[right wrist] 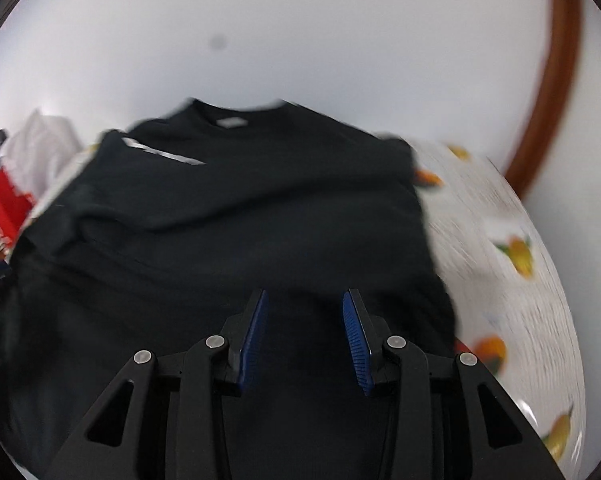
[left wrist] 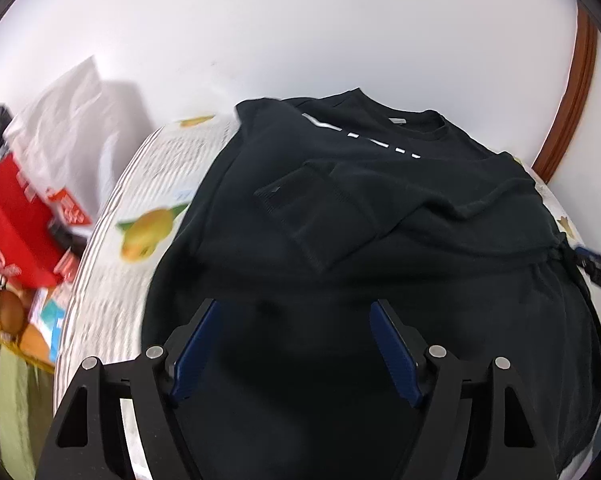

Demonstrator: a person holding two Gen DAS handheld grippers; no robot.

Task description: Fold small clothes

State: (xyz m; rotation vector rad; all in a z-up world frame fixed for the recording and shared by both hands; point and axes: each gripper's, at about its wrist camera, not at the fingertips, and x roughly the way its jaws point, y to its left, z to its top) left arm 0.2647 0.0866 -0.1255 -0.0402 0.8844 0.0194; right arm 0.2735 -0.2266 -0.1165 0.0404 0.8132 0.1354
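A black sweater (left wrist: 380, 216) lies flat on a table with a fruit-print cloth (left wrist: 156, 184), collar toward the wall and white lettering across the chest. One sleeve is folded across the front, with its cuff (left wrist: 296, 216) near the middle. My left gripper (left wrist: 294, 304) hovers open over the lower part of the sweater, with only the cloth below showing between its blue pads. My right gripper (right wrist: 306, 292) is over the same sweater (right wrist: 240, 220) near its right side, jaws apart and nothing pinched. A finger of the right gripper (left wrist: 598, 268) shows at the sweater's right edge.
Left of the table stand a red box (left wrist: 16, 224), a white plastic bag (left wrist: 68, 120) and a basket with brown round items (left wrist: 4, 304). A white wall is behind and a brown wooden frame (left wrist: 572, 96) to the right. The printed cloth (right wrist: 500, 280) lies bare right of the sweater.
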